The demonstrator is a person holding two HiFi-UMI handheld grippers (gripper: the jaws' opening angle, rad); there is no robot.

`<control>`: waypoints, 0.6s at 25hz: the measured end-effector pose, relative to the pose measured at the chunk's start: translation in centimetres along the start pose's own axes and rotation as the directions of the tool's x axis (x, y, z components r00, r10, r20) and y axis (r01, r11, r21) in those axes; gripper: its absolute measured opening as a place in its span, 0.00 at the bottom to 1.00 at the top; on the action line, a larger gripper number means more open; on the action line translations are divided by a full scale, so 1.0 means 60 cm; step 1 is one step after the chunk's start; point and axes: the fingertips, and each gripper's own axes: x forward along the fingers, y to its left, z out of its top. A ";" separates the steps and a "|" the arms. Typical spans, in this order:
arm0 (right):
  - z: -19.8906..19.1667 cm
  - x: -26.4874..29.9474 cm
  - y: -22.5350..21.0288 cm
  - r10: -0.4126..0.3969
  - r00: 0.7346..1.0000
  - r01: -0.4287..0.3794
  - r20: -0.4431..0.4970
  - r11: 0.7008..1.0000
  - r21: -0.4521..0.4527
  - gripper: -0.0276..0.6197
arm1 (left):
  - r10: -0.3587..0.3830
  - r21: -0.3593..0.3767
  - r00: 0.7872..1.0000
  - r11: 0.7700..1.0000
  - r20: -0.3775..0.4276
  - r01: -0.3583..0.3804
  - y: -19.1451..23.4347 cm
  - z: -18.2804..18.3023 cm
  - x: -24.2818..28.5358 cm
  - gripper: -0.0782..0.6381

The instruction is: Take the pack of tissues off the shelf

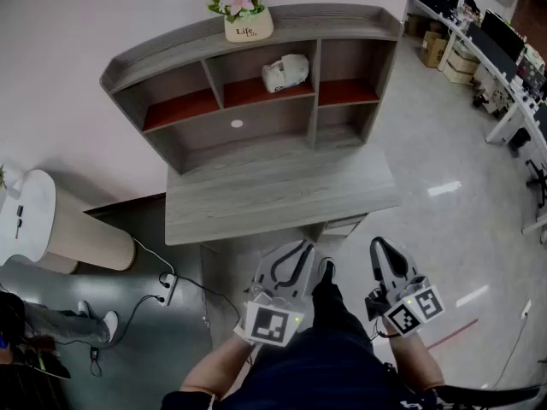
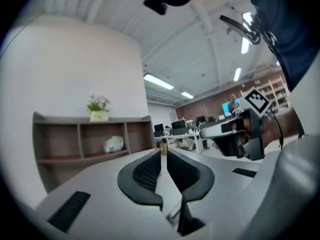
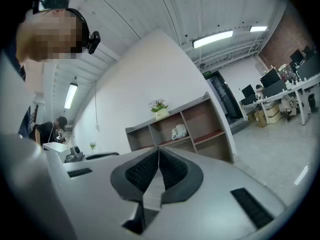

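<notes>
The white pack of tissues [image 1: 285, 73] lies in the middle upper compartment of the grey wooden shelf [image 1: 342, 20], on a red board. It also shows far off as a pack of tissues [image 2: 113, 144] in the left gripper view and as a pack of tissues [image 3: 178, 131] in the right gripper view. Both grippers hang low by the person's body, well short of the desk top [image 1: 273, 195]. My left gripper [image 1: 306, 248] [image 2: 163, 153] has a thin slit between its pads and nothing in it. My right gripper [image 1: 378, 244] [image 3: 158, 150] is shut and empty.
A flower pot [image 1: 248, 20] stands on the shelf top above the tissues. A round white table [image 1: 26, 216] is at the left, with a power strip and cables [image 1: 167, 289] on the floor. Office desks with monitors [image 1: 504, 67] line the right side.
</notes>
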 end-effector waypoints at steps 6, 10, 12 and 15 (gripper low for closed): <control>-0.025 -0.076 0.100 -0.005 1.000 0.005 -0.021 1.000 -0.010 0.06 | 0.161 -0.318 0.979 0.928 -0.123 -0.193 -0.020 -0.091 -0.194 0.13; -0.038 -0.103 0.114 0.019 0.999 -0.019 -0.048 1.000 0.014 0.06 | 0.205 -0.416 0.950 0.862 -0.235 -0.289 -0.036 -0.119 -0.231 0.13; -0.034 -0.111 0.109 0.032 0.998 -0.032 -0.049 0.999 0.017 0.06 | 0.205 -0.455 0.955 0.844 -0.214 -0.283 -0.045 -0.101 -0.219 0.13; -0.031 -0.119 0.091 0.050 0.998 -0.048 -0.044 0.998 0.034 0.06 | 0.218 -0.427 0.959 0.861 -0.179 -0.275 -0.050 -0.072 -0.193 0.13</control>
